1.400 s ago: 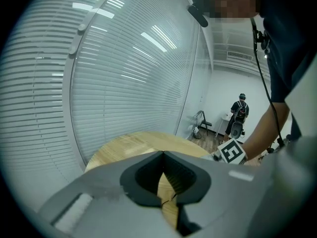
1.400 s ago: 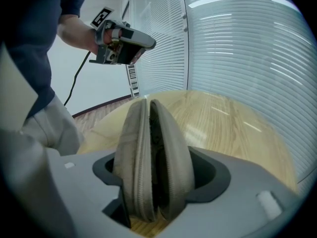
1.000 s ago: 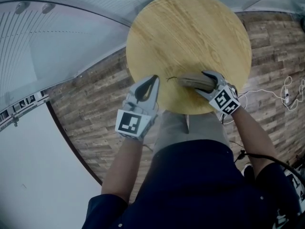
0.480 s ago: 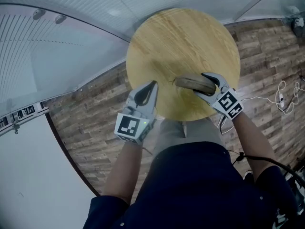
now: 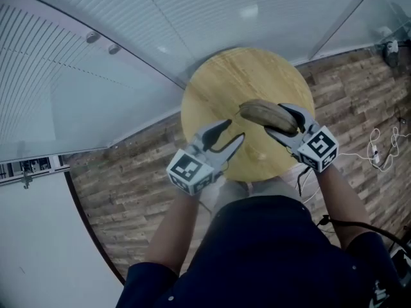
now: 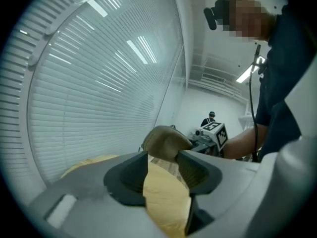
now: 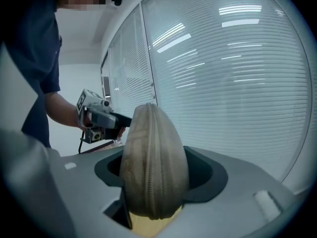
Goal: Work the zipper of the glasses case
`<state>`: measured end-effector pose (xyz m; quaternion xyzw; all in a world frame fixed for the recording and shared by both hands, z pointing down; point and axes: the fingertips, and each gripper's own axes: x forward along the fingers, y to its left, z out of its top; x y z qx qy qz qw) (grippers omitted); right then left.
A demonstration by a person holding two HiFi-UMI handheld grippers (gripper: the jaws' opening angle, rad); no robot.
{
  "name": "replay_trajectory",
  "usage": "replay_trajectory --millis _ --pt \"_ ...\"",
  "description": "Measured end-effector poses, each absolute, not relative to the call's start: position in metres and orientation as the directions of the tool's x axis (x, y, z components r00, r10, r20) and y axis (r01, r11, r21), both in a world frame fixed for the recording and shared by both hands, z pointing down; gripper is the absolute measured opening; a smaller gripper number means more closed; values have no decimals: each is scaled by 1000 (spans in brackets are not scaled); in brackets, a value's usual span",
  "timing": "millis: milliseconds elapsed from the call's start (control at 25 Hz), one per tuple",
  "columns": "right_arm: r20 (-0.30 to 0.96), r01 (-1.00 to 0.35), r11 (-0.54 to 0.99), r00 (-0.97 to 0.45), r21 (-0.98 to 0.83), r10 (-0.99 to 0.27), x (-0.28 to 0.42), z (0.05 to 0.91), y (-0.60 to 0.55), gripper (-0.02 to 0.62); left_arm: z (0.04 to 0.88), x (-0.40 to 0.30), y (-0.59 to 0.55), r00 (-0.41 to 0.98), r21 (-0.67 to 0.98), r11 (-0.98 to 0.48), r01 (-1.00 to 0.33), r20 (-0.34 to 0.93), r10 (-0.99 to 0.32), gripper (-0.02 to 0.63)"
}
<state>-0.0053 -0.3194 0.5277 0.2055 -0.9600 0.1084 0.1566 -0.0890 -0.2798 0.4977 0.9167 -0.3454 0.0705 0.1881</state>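
Right gripper: its two jaws are clamped on the glasses case, one on each broad face. The right gripper view shows the case standing on end between the dark pads, filling the gap from side to side, with both pads pressed against it.

Glasses case: olive-tan, oval, fabric-covered. It sits over the near right part of the round wooden table, lying roughly crosswise in the head view. The zipper runs up the narrow edge that faces the right gripper's camera and its teeth look closed along the visible stretch. The puller cannot be made out.

Left gripper: jaws spread and opening at this moment, nothing pinched between them. It is at the near edge of the table, just to the left of the case, its tips aimed toward it. In the left gripper view the gap between the pads shows only tabletop, and the rounded end of the case appears just beyond the tips — apart from them, not touching.

Contact between case and tabletop: cannot be settled; a strip of tabletop shows below the lower end of the case in the right gripper view.

Surroundings: wood-plank floor around the table, horizontal window blinds behind it, and a pale cable lying loose on the floor well to the right.
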Motion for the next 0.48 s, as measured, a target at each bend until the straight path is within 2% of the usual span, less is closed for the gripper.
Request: replay_trajectory --millis 160,320,480 --pt "266 -452 878 -876 -159 -403 1 487 -325 304 478 -69 -277 807 356 -726 -588 200 -555 234" --pt "188 -435 880 -896 -189 -403 0 445 -318 304 452 -41 -267 888 424 -788 -446 97 -450 321" --pt "101 -394 894 -919 -212 -381 -8 409 -305 304 422 -34 -260 918 450 -823 -347 -17 -397 348"
